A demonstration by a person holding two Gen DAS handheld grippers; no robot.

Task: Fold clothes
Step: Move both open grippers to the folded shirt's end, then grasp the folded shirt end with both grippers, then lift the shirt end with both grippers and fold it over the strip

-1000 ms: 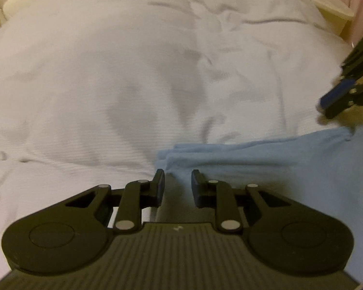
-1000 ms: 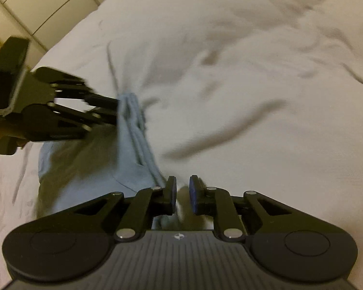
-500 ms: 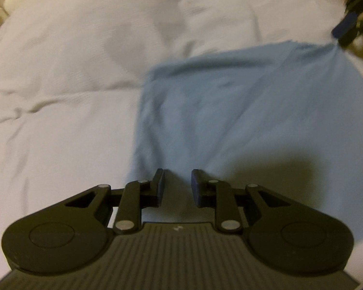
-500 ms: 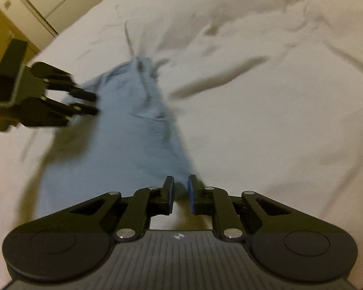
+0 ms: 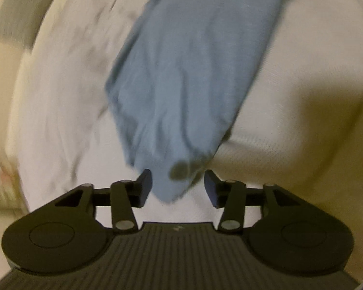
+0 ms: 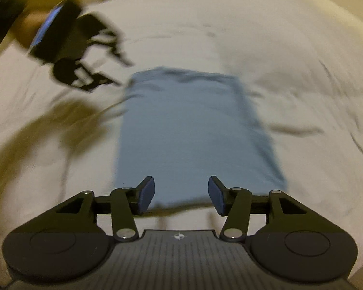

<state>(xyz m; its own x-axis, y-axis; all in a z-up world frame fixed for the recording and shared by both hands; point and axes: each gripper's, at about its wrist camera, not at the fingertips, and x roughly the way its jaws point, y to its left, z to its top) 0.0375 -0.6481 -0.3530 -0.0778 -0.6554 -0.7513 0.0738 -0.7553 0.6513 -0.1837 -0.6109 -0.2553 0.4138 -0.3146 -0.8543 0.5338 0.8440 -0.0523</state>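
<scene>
— Cloth (image 6: 193, 130) lay flat on the bed (image 6: 302, 72), a blue rectangle with its long sides running away from the right gripper (image 6: 181, 194). Where did that gripper stand against it?

— Right at the cloth's near short edge. Its jaws were opening, the blue pads apart, and the cloth's edge showed in the gap between them without either pad pressing on it.

— And the left gripper (image 5: 177, 185)?

— At the cloth's far left corner, as the right wrist view had it (image 6: 123, 72), blurred and angled in toward that corner. In its own view a bunched corner of the cloth (image 5: 193, 72) hung between its jaws, which were opening too. The left pad was just beside the fabric; I could not tell whether it touched. The right pad stood clear of it.

— So neither one gripped the cloth?

— Neither pad pair was pressed on it.

— Anything else near the cloth?

— Only the white bed cover, creased to the right of the cloth, with dark shadow to the left of it under the left gripper. Both views were smeared, so finer detail of the fabric was lost.
</scene>
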